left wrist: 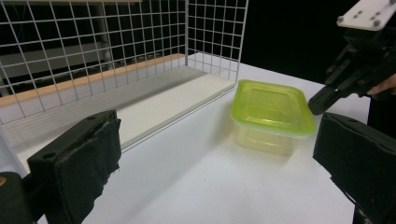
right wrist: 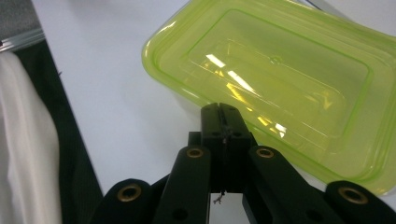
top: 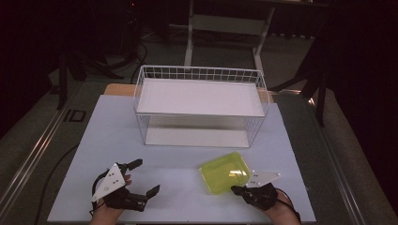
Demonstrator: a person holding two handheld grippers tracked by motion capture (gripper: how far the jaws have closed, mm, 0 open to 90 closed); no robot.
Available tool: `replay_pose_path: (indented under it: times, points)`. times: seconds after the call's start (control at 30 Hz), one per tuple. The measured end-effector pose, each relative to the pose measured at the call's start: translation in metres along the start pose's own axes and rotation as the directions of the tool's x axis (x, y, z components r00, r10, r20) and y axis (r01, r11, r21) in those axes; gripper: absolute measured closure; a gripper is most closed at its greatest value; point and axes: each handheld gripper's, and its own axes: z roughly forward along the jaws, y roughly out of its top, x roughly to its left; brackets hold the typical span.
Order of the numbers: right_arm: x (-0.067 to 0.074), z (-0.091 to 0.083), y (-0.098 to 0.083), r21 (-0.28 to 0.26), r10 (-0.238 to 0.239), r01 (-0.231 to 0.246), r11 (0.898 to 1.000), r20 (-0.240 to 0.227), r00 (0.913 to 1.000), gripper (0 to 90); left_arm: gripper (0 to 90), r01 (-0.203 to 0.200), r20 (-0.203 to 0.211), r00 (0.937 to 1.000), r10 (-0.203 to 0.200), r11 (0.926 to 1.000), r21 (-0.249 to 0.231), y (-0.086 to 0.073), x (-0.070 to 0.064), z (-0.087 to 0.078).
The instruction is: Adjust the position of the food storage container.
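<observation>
Green lidded container (top: 225, 171) sits on the white table (top: 178, 197), near side, in front of the wire shelf rack (top: 201, 105) and apart from it. Lid is on; container looks empty or nearly so through the clear wall in the left gripper view. Right gripper (top: 238, 190) is at the container's near rim; in the right gripper view its jaws are pressed together with nothing between them, tips at or just over the lid edge (right wrist: 219, 105), touching or not I cannot tell. Left gripper (top: 143, 177) rests on the table well left of the container, jaws wide apart, holding nothing. Both rack levels are bare. Judgement: work is at its start. Container not yet grasped or lifted; if it is meant for the rack, the grasp, the carry and the placing all remain.
</observation>
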Motion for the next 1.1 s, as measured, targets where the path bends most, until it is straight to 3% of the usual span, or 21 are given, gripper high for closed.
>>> replay_pose_path:
  times: [0.17,0.27,0.4,0.6,0.77,1.1]
  points:
    - [-0.006,0.006,0.009,-0.024,0.017,-0.017,1.000,0.001,0.9999,90.0,1.5,-0.003,0.002,1.0000,0.003,1.0000,0.003,0.000,-0.001,0.000]
    - [-0.008,0.000,0.013,-0.049,0.013,-0.012,0.999,0.021,0.9997,90.0,1.5,-0.001,0.003,1.0000,0.001,1.0000,0.004,-0.001,-0.001,0.000]
    - [-0.021,-0.015,0.013,-0.059,0.019,-0.013,0.998,0.104,0.9944,90.0,1.5,0.001,0.002,1.0000,-0.001,1.0000,0.003,-0.001,-0.001,0.000]
    - [-0.050,-0.027,-0.002,-0.039,0.069,-0.062,0.997,0.234,0.9698,90.0,1.5,0.001,0.002,1.0000,-0.001,1.0000,0.003,-0.001,-0.001,0.001]
    - [-0.060,-0.019,-0.018,-0.002,0.110,-0.113,0.994,0.239,0.9648,90.0,1.5,0.000,0.004,1.0000,0.000,1.0000,0.006,-0.001,-0.001,0.001]
    - [-0.057,-0.013,-0.022,0.010,0.134,-0.139,0.990,0.201,0.9705,90.0,1.5,0.002,0.004,1.0000,-0.002,1.0000,0.008,-0.001,-0.002,0.002]
